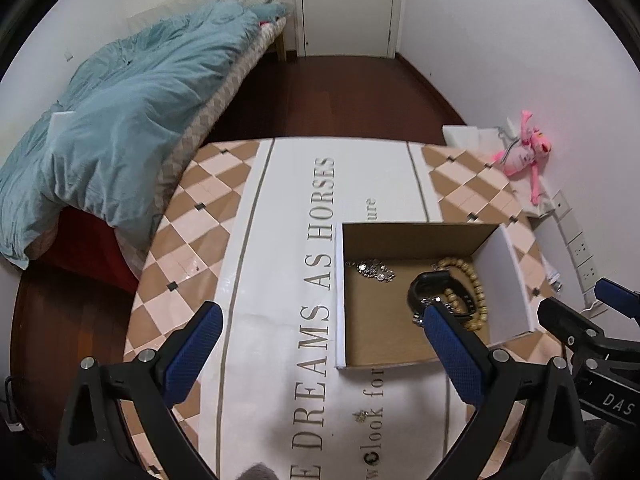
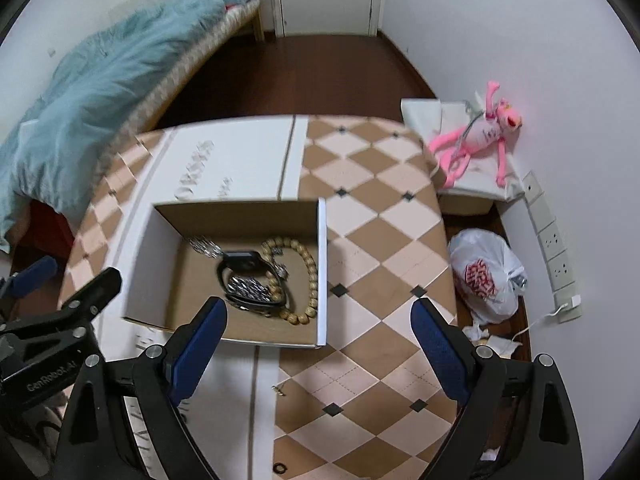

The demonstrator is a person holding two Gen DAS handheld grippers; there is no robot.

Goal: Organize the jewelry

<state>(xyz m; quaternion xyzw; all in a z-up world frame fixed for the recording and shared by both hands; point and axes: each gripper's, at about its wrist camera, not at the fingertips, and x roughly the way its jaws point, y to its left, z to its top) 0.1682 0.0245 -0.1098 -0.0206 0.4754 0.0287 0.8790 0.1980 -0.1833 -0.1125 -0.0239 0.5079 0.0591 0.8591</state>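
An open cardboard box (image 1: 502, 276) (image 2: 322, 264) stands on the table. Inside lie a black watch (image 1: 434, 286) (image 2: 244, 268), a wooden bead bracelet (image 1: 476, 288) (image 2: 306, 276) and a silver chain piece (image 1: 374, 270) (image 2: 206, 247). A small silver earring (image 1: 362, 416) (image 2: 279, 390) and a black ring (image 1: 372, 457) (image 2: 279, 468) lie on the table in front of the box. My left gripper (image 1: 320, 328) is open and empty, near the box's left front. My right gripper (image 2: 318, 320) is open and empty over the box's front right corner.
The table has a checkered cloth (image 1: 192, 216) (image 2: 380, 240) with a white lettered runner. A bed with a blue quilt (image 1: 120, 120) is at left. A pink plush toy (image 2: 480, 136), a white plastic bag (image 2: 486, 276) and a power strip (image 2: 556, 248) are at right.
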